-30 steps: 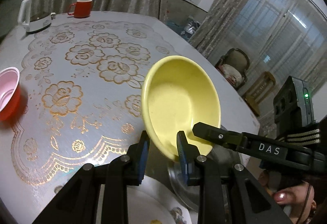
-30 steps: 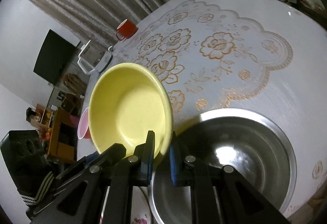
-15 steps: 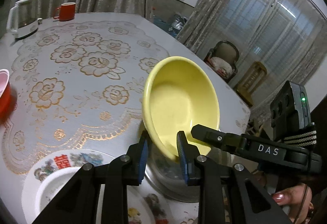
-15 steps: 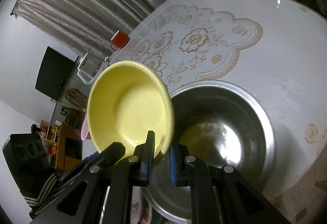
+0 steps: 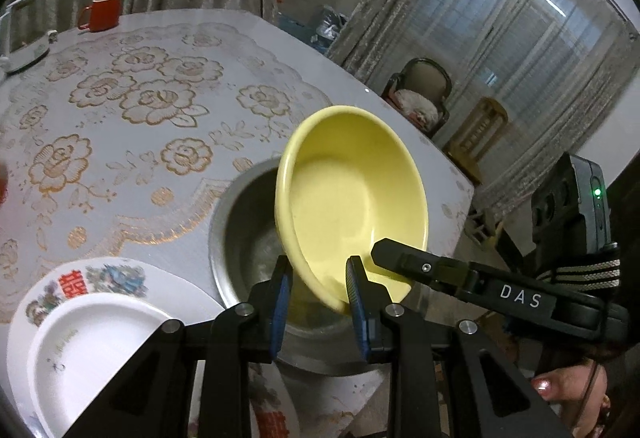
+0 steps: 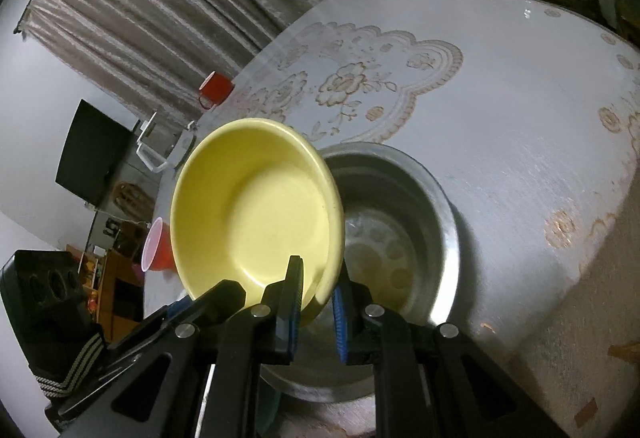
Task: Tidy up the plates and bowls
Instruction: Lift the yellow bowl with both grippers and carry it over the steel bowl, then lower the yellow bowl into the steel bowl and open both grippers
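Observation:
A yellow bowl (image 5: 352,198) (image 6: 256,206) hangs tilted in the air, over the near left part of a large steel bowl (image 5: 244,222) (image 6: 400,222) that stands on the table. My left gripper (image 5: 318,290) is shut on the yellow bowl's near rim. My right gripper (image 6: 318,298) is shut on the rim a little further round, one pad inside and one outside. In the left wrist view the right gripper's finger (image 5: 400,258) reaches in from the right. The steel bowl's near side is hidden behind the yellow bowl and the grippers.
A white plate (image 5: 92,342) lies on a decorated plate (image 5: 72,278) left of the steel bowl. A red mug (image 5: 102,12) and a white kettle (image 5: 20,38) stand at the table's far side, a pink-lined red cup (image 6: 156,246) at the left. The table edge (image 5: 460,198) drops off just beyond the steel bowl.
Both grippers have carried the yellow bowl across the table until it hangs over the steel bowl. The stacked plates have come into the left wrist view.

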`<act>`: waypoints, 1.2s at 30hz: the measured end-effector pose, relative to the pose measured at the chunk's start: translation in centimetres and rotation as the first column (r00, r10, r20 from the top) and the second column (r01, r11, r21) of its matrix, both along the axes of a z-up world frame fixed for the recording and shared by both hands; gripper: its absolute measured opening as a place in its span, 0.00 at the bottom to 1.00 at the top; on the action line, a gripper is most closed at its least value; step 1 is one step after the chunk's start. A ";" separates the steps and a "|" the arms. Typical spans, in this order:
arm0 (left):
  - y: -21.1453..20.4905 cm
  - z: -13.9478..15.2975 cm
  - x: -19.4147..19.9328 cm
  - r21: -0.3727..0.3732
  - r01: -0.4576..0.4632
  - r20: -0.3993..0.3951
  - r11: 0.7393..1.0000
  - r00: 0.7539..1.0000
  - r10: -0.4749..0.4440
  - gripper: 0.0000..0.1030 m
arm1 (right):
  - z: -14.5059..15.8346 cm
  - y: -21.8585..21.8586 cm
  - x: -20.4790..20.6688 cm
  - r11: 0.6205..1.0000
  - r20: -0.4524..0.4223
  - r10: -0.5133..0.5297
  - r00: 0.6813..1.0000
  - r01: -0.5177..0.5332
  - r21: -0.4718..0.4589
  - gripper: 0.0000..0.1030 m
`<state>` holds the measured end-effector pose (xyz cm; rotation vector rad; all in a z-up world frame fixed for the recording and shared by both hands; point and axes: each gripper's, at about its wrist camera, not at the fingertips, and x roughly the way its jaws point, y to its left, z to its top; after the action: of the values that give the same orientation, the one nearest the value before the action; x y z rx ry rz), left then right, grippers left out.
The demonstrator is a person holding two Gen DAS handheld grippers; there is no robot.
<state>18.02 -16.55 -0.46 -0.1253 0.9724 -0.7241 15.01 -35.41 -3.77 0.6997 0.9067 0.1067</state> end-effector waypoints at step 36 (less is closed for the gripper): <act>-2.4 -2.6 0.5 0.174 0.049 0.014 0.984 0.999 -0.052 0.29 | 0.0 1.6 0.6 0.917 -0.042 0.043 0.998 -0.056 -0.395 0.27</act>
<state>18.53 -18.94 -3.10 0.0585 1.0196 -0.6827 15.58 -33.77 -3.80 0.3005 0.9419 -0.0448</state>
